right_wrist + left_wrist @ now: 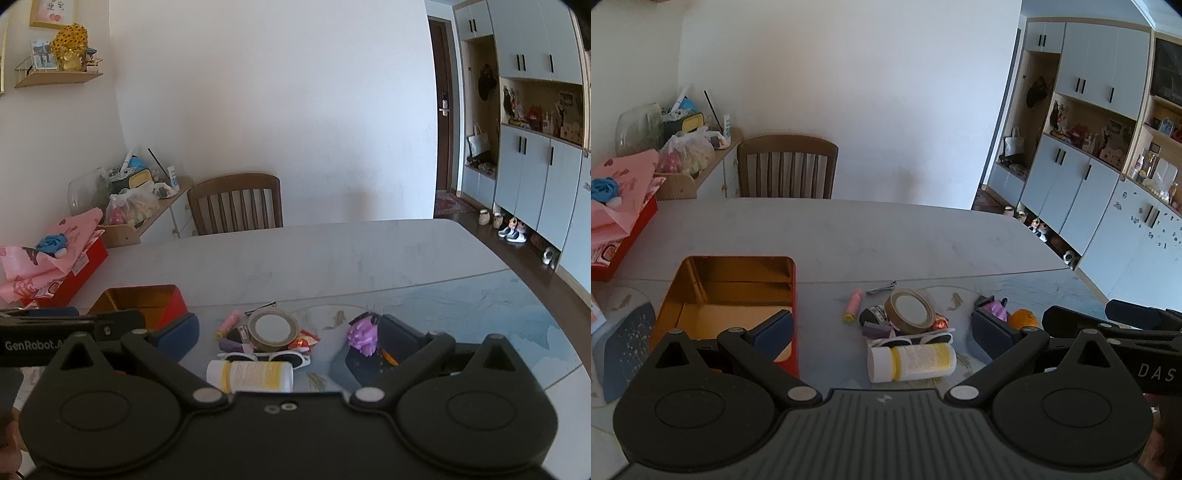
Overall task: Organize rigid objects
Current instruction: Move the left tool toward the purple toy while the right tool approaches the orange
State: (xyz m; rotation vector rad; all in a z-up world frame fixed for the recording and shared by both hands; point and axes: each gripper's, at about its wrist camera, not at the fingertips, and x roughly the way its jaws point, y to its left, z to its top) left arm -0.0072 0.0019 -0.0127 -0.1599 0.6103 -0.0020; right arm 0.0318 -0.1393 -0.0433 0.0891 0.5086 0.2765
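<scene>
Pile of small rigid items sits mid-table, right of the red tin (738,295); tin is open and looks empty. Nearest piece: white bottle with yellow label (911,362), lying on its side, long axis running left-right, across both cameras' line of sight. Behind it, touching: white-framed sunglasses (908,339), then tape roll (911,309) tilted on the heap, pink tube (853,304) off to the pile's left, nail clipper (882,287) farthest back. Purple toy (364,334) and orange (1023,318) lie right of the pile.

Left gripper (882,332): fingers spread wide, holding nothing; bottle straight ahead between them. Right gripper (288,341): also spread, empty, bottle just ahead.

Judgement: both are about equally near the bottle; left is on the tin side. Bottle's axis lies along the jaw line, so a wrist turn is likely needed to grasp across it.
</scene>
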